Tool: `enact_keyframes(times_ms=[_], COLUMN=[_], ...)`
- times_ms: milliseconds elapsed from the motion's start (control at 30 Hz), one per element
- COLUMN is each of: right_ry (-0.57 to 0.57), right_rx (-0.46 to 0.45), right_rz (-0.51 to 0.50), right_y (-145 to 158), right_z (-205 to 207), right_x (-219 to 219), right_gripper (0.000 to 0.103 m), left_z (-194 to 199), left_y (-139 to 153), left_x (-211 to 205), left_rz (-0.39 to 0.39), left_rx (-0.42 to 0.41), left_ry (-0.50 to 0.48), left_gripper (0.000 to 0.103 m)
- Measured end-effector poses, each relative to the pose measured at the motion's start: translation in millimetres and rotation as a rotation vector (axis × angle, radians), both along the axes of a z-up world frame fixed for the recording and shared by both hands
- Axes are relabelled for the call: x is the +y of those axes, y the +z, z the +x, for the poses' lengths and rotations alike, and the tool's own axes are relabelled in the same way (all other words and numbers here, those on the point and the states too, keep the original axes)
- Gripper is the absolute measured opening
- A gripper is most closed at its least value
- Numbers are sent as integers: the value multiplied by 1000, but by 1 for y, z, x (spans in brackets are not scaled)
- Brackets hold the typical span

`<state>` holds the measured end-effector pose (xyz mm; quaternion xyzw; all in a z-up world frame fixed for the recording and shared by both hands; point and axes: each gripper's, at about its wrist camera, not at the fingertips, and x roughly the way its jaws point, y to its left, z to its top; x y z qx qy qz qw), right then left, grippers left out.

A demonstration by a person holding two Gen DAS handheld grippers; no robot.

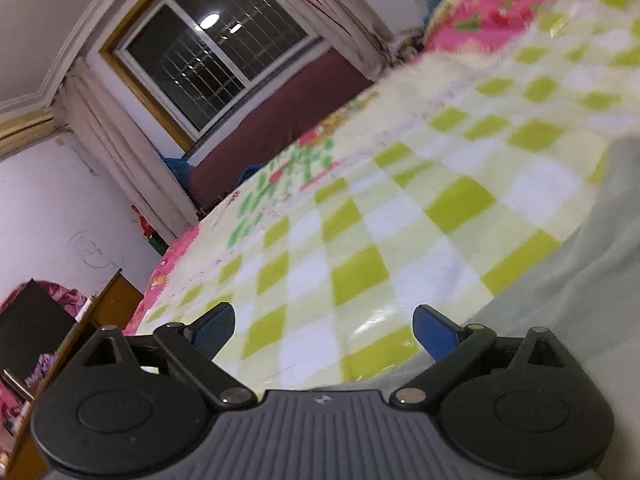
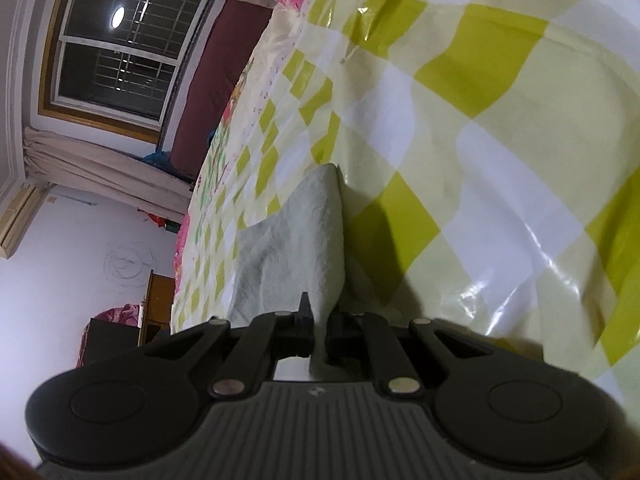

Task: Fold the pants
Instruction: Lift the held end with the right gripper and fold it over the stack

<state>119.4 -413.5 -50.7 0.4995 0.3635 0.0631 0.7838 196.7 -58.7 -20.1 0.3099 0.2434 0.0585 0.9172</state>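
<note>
Right tool (image 2: 319,328) pinches the pale pants (image 2: 296,232), which stretch away from it; left tool (image 1: 324,328), spread empty, has them on its right.

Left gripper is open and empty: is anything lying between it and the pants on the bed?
Nothing visible does. The left gripper hangs open over bare checkered sheet, and the pale pants lie just to its right with only sheet between. The right gripper is already shut on the pants.
</note>
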Motion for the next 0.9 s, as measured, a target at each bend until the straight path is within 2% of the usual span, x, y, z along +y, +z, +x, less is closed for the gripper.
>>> enact_keyframes(times_ms=[67, 133, 200, 267, 333, 367, 500, 600, 767, 900], right_ry=[-2, -3, -2, 6, 32, 48, 112, 160, 305, 390], right_rx=[5, 6, -2, -16, -40, -49, -93, -106, -84, -8], right_rz=[-4, -1, -8, -18, -45, -62, -126, -161, -242, -301], right_y=[3, 9, 18, 35, 57, 68, 108, 124, 124, 102], right_z=[-2, -2, -1, 1, 5, 7, 20, 40, 75, 95], right_x=[1, 3, 9, 17, 31, 39, 84, 126, 212, 276], right_gripper=[6, 7, 7, 7, 6, 6, 7, 6, 7, 7], left_z=[-36, -72, -106, -123, -124, -126, -129, -137, -152, -158], left_y=[15, 18, 9, -10, -33, -39, -27, -24, -15, -16], left_x=[4, 0, -12, -29, -41, -43, -31, -17, 19, 42], left_rz=[-51, -68, -52, 2, 70, 83, 6, -31, -122, -131], left_rx=[-26, -37, -50, -15, 37, 28, 29, 24, 53, 71], left_ry=[-59, -157, -277, -360, -371, -374, -373, -363, -327, -300], left_gripper=[103, 103, 103, 103, 103, 103, 103, 103, 103, 103])
